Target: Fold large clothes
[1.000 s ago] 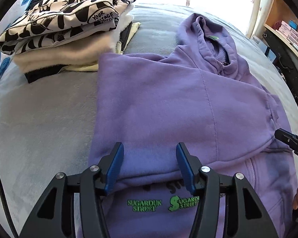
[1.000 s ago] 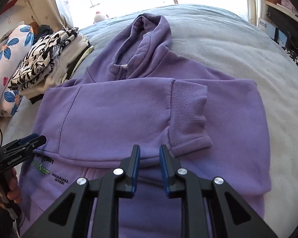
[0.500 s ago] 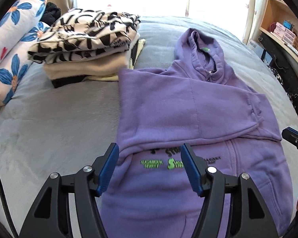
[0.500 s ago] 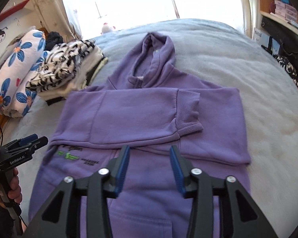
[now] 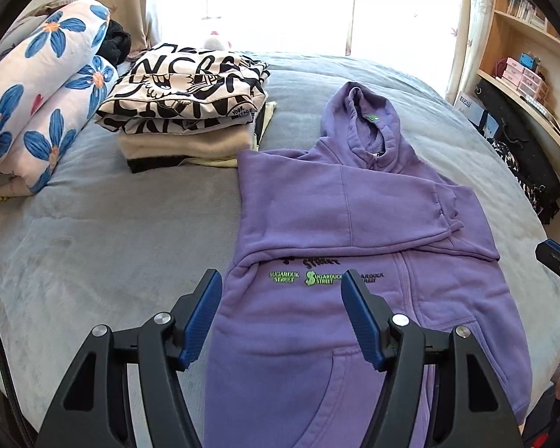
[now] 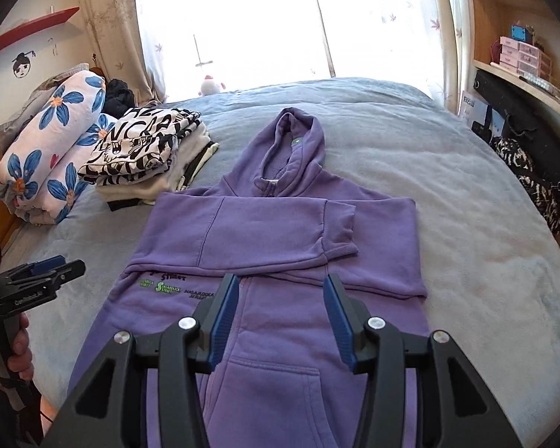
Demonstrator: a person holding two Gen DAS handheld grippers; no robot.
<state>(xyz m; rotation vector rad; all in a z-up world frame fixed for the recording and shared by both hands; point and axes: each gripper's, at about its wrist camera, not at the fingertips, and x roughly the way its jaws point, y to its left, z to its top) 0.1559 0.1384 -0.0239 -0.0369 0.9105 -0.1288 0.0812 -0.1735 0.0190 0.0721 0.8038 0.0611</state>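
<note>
Purple hoodie [image 5: 354, 224] lies flat on the grey bed [image 5: 112, 242], front up, hood at the far end, both sleeves folded across the chest. Stack of folded clothes [image 5: 186, 112] sits just beside its far-left shoulder.

Next step, I judge: fold the hem up toward the hood. Best to pinch both near corners evenly, lift together, and lay the hem over the sleeves without dragging them loose.

My left gripper [image 5: 280, 313] and right gripper [image 6: 280, 310] both hang above the near half, tilted down, fingers parted, nothing between them. My hand [image 6: 20, 351] shows on the left handle.
</note>
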